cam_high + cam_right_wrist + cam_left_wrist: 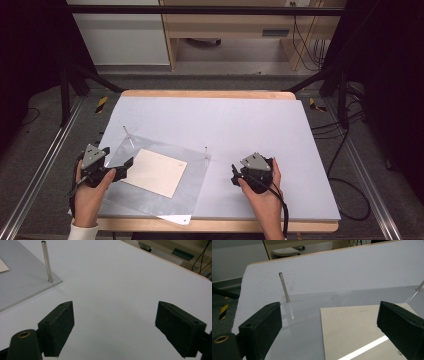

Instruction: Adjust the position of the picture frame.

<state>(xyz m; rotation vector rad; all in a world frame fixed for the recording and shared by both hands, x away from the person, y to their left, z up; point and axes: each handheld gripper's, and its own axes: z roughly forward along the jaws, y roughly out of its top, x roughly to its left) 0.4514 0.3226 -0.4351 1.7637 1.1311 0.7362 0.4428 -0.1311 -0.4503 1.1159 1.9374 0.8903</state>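
Black hand-held gripper (121, 169), grey plate, white cuff (82, 232)

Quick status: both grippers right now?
Left gripper: open, empty, over the clear acrylic plate.
Right gripper: open, empty, over the grey table.

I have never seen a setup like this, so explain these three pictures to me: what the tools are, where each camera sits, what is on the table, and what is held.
A person holds a hand tool in each hand: the left gripper and the right gripper, each with two black fingers. The high view looks down from above the table. The other two pictures come from cameras riding on the grippers, looking out between their own fingers. On the table lies a clear acrylic plate with thin metal pins standing upright at its corners, and a beige card rests on it. Both grippers are open and hold nothing; the left one sits at the plate's edge, facing the card.
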